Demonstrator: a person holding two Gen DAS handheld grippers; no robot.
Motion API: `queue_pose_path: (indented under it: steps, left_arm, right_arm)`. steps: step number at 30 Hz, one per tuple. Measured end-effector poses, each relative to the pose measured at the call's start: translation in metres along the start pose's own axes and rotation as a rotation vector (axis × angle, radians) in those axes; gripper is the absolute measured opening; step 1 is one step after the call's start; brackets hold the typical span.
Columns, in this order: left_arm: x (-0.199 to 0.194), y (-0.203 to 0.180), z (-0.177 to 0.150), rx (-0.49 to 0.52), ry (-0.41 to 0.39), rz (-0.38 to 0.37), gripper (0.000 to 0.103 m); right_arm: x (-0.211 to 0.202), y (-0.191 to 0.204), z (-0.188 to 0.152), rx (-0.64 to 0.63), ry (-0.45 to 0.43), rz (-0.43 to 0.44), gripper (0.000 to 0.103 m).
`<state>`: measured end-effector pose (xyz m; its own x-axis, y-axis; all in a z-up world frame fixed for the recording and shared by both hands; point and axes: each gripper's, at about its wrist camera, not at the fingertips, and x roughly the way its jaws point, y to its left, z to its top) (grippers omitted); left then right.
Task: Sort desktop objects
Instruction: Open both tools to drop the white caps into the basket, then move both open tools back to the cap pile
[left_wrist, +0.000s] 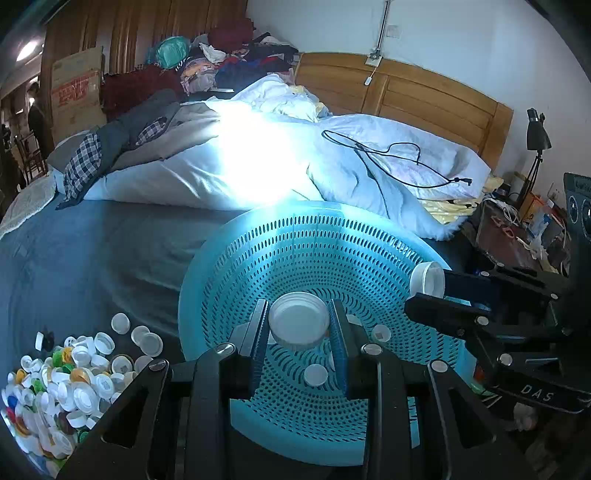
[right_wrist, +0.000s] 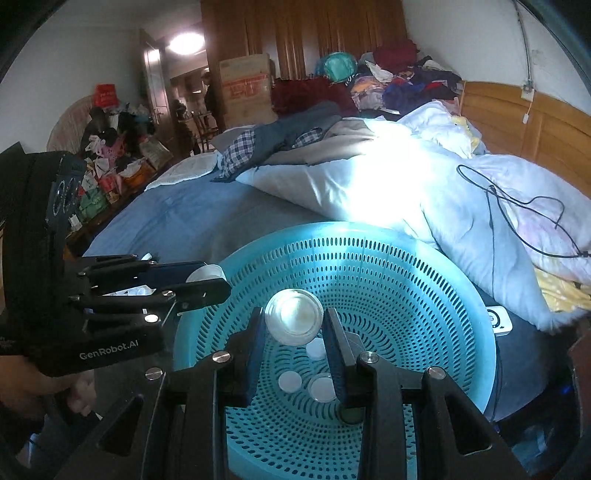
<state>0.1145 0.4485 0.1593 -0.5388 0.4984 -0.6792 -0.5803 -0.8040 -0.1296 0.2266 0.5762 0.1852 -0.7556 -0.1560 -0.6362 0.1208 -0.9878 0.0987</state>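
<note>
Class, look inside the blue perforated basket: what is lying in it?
A few loose white caps lie on the blue basket floor. The left gripper and right gripper, each clamping a white cap, cover part of it.

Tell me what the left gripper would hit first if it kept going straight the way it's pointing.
Probably the perforated floor of the teal basket: the left gripper, holding a white cap, points down into it. Depth is uncertain.
</note>
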Motion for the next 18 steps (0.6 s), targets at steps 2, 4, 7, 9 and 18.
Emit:
queue_pose_path:
  steps: [2, 4, 7, 9, 18]
  left_arm:
    - [0.000, -0.001, 0.000, 0.003, -0.001, -0.001, 0.027]
    - [0.001, 0.000, 0.000, 0.004, 0.003, -0.009, 0.027]
    - [0.000, 0.003, -0.002, 0.006, -0.001, 0.003, 0.053]
    - [-0.005, 0.013, -0.006, -0.006, -0.023, 0.021, 0.061]
    - [-0.074, 0.161, -0.083, -0.245, -0.083, 0.240, 0.061]
  right_arm:
    - [0.000, 0.001, 0.000, -0.002, 0.003, 0.000, 0.034]
    - [0.000, 0.002, -0.001, -0.003, 0.005, -0.002, 0.034]
    - [0.000, 0.000, -0.001, 0.000, 0.001, -0.009, 0.057]
    - [0.001, 0.002, -0.001, -0.001, -0.003, -0.010, 0.063]
    - [0.020, 0.034, -0.006, -0.058, 0.029, 0.052, 0.070]
